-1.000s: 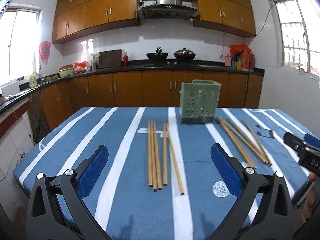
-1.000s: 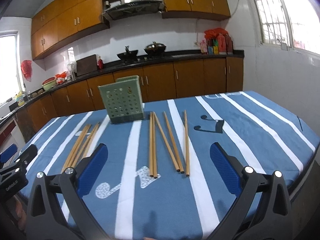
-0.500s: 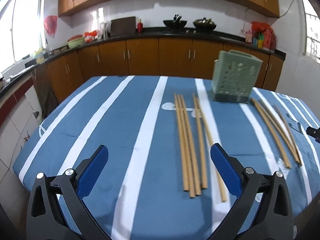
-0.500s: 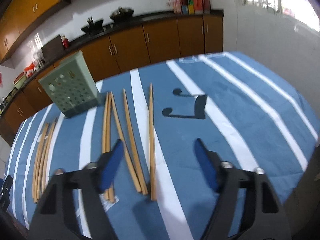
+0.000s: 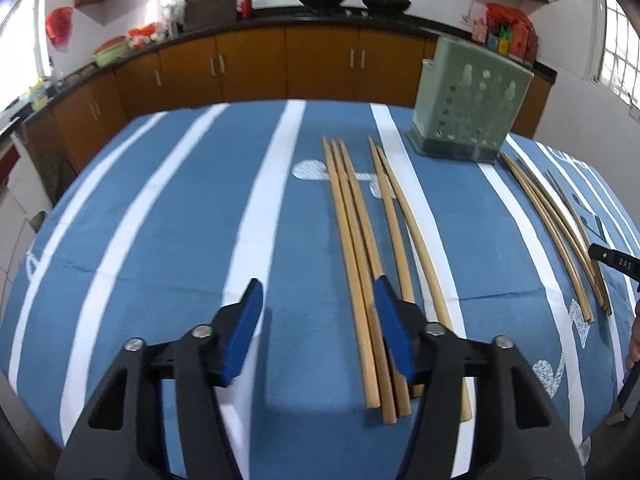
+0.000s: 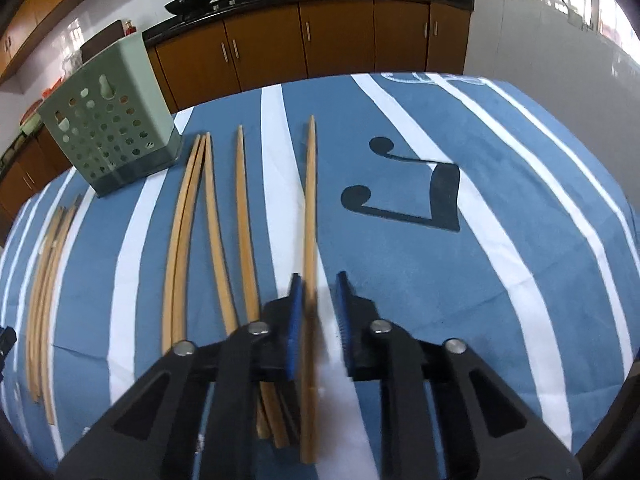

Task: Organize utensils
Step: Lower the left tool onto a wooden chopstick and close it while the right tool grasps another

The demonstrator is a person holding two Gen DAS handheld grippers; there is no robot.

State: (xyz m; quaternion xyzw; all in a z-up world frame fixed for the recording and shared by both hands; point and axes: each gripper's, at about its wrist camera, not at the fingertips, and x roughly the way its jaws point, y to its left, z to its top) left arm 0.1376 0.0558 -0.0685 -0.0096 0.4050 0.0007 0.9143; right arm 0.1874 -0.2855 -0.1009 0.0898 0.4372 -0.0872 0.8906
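Several wooden chopsticks lie in two groups on the blue striped tablecloth. In the left wrist view, one group (image 5: 360,248) runs away from me; my left gripper (image 5: 318,304) is half open and empty, low over the cloth just left of it, its right pad (image 5: 390,332) above the sticks. A green perforated holder (image 5: 466,100) stands behind. In the right wrist view, my right gripper (image 6: 318,292) is narrowly open astride the rightmost chopstick (image 6: 309,216), the pads close beside it. More chopsticks (image 6: 208,216) lie to its left, near the holder (image 6: 112,128).
The second chopstick group (image 5: 556,228) lies right of the holder in the left wrist view, with the other gripper's tip (image 5: 616,262) beside it. Brown kitchen cabinets (image 6: 304,46) and a counter stand behind the table. A black music-note print (image 6: 424,196) marks the cloth.
Both grippers have dropped toward the table and narrowed their jaws. The left moved in beside its chopstick group; the right came down around the rightmost chopstick.
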